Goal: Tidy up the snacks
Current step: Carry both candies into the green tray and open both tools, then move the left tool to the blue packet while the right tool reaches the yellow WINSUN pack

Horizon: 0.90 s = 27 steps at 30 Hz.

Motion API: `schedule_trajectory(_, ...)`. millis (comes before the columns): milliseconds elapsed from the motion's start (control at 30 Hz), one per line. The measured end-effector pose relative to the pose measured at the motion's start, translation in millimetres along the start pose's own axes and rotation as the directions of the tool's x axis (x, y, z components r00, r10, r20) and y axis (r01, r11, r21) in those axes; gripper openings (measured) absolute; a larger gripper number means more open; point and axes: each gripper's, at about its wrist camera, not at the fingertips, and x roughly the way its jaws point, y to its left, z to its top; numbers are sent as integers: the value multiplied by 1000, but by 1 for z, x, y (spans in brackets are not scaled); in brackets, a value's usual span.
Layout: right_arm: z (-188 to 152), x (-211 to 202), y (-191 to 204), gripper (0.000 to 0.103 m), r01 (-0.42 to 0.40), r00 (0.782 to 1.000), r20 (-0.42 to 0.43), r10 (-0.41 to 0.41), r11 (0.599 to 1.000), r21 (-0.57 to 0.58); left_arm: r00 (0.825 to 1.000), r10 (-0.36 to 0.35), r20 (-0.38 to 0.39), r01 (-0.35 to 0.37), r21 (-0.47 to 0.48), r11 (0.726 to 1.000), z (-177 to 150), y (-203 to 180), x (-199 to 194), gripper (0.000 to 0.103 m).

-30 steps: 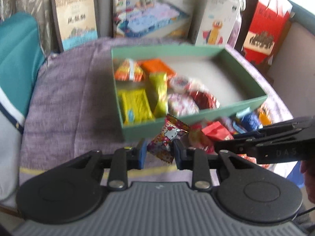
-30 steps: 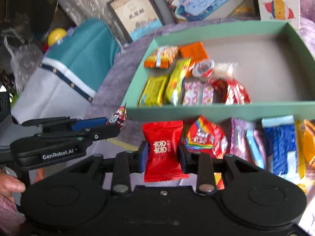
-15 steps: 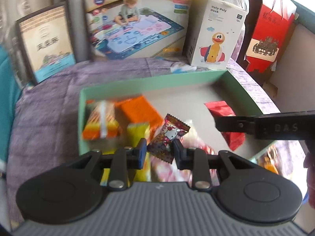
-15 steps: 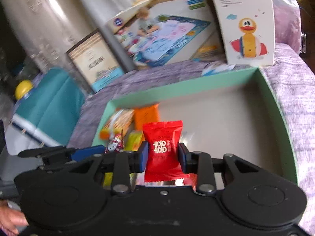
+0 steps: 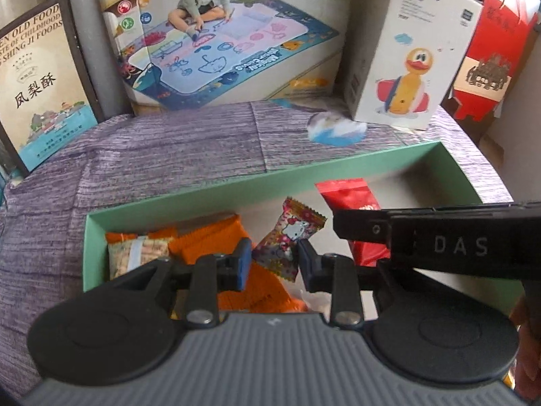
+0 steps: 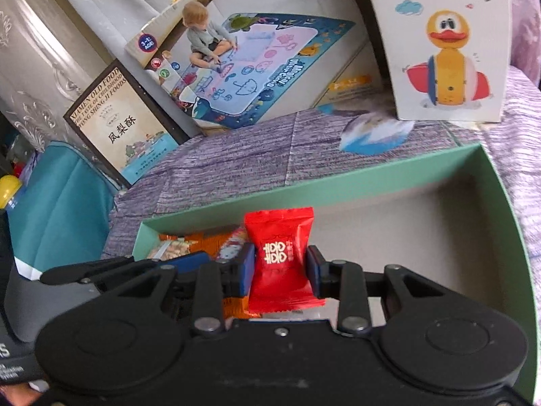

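Two grippers (image 5: 274,260) (image 6: 279,270), four snacks, one tray (image 5: 236,182).

The tray (image 5: 209,192) lies on the cloth-covered table (image 5: 169,155). Behind the tray stand 3 boxes: the pastry box (image 5: 37,81) left, the play-mat box (image 5: 223,40) middle, the duck box (image 5: 409,50) right. In the tray's left end lie 2 snack packets (image 5: 206,240).

Black grippers, blue-padded jaws, silver screws, "DAS" lettering

Left gripper (image 5: 274,260) and right gripper (image 6: 280,270) hover side by side, fingers (image 5: 244,264) of each pinched on a packet.
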Motion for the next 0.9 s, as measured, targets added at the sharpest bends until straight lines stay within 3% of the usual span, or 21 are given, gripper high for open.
schedule_trajectory(67, 4, 3, 1, 52, -11, 1000, -1, 11, 1000, 13, 999, 33, 4, -33, -6, 999, 1, 1, 3, 66)
schedule_trajectory(100, 5, 4, 0, 73, -16, 1000, 0, 16, 1000, 22, 998, 57, 12, -57, -8, 998, 1, 2, 3, 91)
schedule_trajectory(133, 5, 2, 0, 84, -15, 1000, 9, 15, 1000, 23, 996, 81, 25, -81, -9, 997, -1, 2, 2, 100)
schedule_trajectory(467, -7, -25, 0, 100, 6, 999, 44, -7, 1000, 10, 996, 91, 16, -91, -23, 996, -12, 3, -20, 103)
schedule_trajectory(900, -43, -102, 6, 103, 35, 995, 97, -31, 998, -44, 998, 50, 32, -50, -1, 999, -44, -32, -84, 103)
